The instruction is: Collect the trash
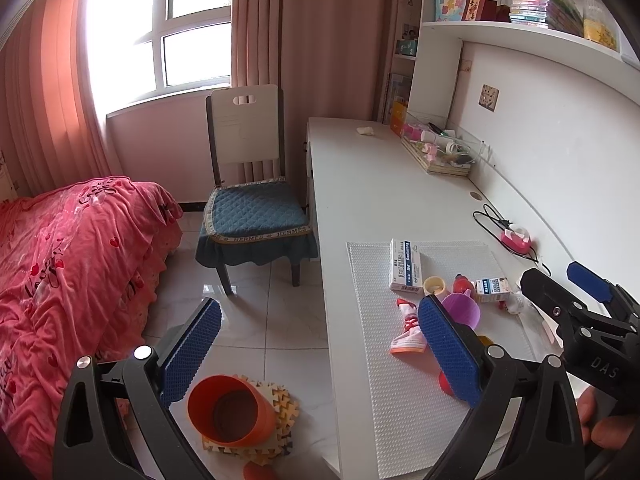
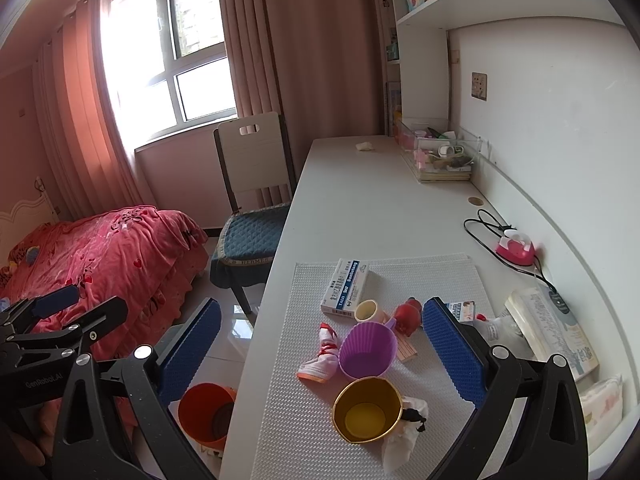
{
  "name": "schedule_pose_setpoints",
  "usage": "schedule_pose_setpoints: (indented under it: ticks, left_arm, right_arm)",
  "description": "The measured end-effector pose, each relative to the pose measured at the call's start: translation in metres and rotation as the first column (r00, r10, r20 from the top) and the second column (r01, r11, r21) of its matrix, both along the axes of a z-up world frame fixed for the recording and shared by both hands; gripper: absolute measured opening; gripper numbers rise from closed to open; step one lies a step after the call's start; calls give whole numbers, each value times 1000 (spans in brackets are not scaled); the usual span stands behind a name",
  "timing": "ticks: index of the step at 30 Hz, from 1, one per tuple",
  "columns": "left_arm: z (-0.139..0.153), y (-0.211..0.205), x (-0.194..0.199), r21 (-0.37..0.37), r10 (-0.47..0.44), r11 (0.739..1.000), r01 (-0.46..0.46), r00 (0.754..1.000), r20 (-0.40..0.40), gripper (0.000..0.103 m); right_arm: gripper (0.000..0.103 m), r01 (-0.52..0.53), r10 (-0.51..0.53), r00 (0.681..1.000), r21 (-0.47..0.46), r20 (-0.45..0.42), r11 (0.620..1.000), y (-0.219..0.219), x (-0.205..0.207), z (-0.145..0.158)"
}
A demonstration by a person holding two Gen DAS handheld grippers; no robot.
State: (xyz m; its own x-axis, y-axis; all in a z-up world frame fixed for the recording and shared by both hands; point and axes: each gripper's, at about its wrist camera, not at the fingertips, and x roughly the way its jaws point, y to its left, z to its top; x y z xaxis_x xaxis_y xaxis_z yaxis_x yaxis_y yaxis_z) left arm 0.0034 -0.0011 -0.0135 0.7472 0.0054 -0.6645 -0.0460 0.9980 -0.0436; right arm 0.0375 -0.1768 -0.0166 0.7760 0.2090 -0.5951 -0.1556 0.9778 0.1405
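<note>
Right wrist view: right gripper (image 2: 320,364) spread wide and holding nothing, hovering over the mat (image 2: 280,420); between its fingers stand an empty purple cup (image 2: 368,350) and gold cup (image 2: 366,410), crumpled tissue (image 2: 400,440) touching the latter. Left gripper (image 1: 320,364), equally wide and empty, hangs off the desk edge above the orange bin (image 1: 230,410), which lies below on the floor.

Daylight from the overexposed window (image 1: 160,28) softly lights the sharp, fisheye-bent room with dark vignetted corners.

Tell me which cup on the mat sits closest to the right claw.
The gold cup, lying on its side with its mouth toward the camera, nearest the right claw; the purple cup and small cream cup lie farther back.
</note>
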Motion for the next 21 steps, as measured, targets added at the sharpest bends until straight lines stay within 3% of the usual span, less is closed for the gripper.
schedule_pose_setpoints:
  ticks: [21]
  left_arm:
    - [1, 2, 3, 2, -6, 1000, 6, 1000, -12, 97]
  right_arm:
    - [98, -1, 1, 1000, 1, -4, 1000, -1, 1, -3]
